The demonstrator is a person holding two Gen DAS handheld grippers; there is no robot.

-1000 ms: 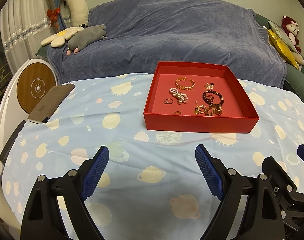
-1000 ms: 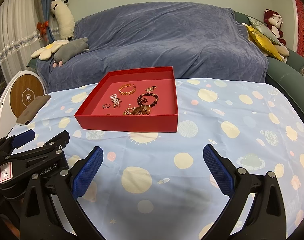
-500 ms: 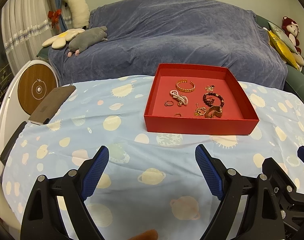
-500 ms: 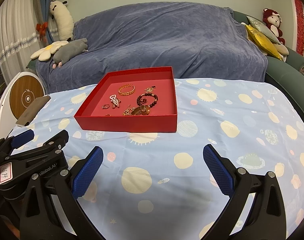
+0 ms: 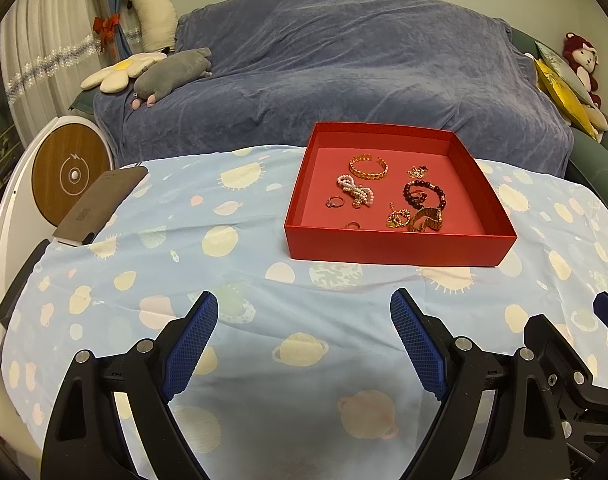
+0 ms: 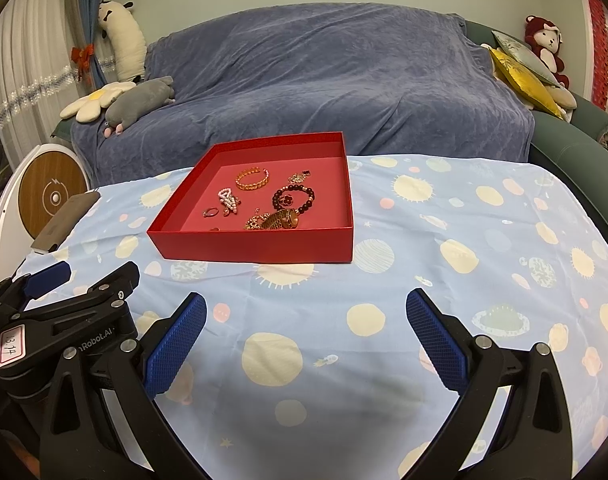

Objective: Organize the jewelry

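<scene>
Open tablecloth lies between both wide-spread hand-held grippers and the red tray [image 5: 396, 246]; nothing stands on that stretch. The left hand-held gripper [image 5: 304, 344] sits just beside the right hand-held gripper [image 6: 306, 344], limiting sideways room between them. The tray's upright walls ring the jewelry, so entry is from above. Inside, the gold bangle [image 5: 368, 167] has bare floor around it; the beaded bracelet [image 5: 424, 194] and gold watch [image 5: 426, 220] crowd together. To the table's [image 6: 464, 280] left, a brown phone [image 5: 99, 206] occupies the edge.
</scene>
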